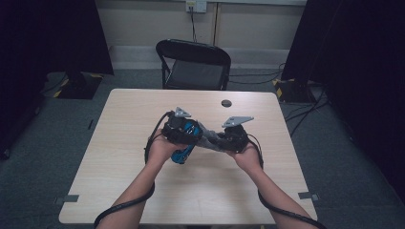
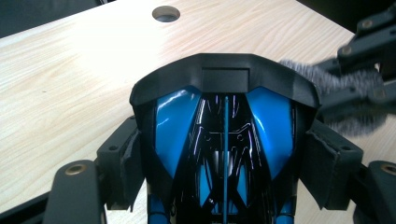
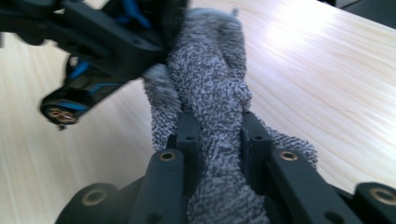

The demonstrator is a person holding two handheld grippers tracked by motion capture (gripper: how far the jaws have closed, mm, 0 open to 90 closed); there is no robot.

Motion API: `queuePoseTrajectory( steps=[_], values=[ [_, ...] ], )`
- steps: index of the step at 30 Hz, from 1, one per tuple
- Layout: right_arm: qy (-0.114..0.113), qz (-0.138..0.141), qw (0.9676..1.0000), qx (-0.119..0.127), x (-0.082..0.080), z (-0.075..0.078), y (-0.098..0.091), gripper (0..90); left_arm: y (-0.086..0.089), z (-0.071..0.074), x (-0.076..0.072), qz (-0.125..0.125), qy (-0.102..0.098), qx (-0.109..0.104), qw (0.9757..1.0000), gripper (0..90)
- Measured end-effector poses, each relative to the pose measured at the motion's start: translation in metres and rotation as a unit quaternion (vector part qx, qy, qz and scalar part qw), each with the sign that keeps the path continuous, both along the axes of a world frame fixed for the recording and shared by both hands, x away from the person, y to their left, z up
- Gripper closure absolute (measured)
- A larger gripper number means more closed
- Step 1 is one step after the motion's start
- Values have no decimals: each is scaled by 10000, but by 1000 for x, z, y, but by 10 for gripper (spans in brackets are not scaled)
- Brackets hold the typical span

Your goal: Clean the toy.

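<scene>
Gripping blue toy car (image 2: 224, 140) in left gripper (image 2: 224, 168), right gripper (image 3: 217, 140) pinching grey cloth (image 3: 210, 79)

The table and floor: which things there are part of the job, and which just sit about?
In use:
- blue and black toy car, clamped in left gripper
- grey cloth, clamped in right gripper, touching it

Sitting about:
- black folding chair
- table
</scene>
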State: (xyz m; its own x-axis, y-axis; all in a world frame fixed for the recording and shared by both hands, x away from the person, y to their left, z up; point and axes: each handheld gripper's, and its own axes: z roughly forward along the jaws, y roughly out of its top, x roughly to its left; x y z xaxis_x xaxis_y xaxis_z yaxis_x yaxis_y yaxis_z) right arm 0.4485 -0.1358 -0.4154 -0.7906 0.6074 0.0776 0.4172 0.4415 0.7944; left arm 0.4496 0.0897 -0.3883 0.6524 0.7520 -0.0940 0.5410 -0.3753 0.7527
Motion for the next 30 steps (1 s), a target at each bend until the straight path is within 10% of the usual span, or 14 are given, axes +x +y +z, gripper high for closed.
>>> queuePoseTrajectory(
  steps=[30],
  values=[
    [119, 585, 9982, -73, -19, -25, 34, 743, -1, 7, 11, 169, 23, -163, 9997, 256]
  ],
)
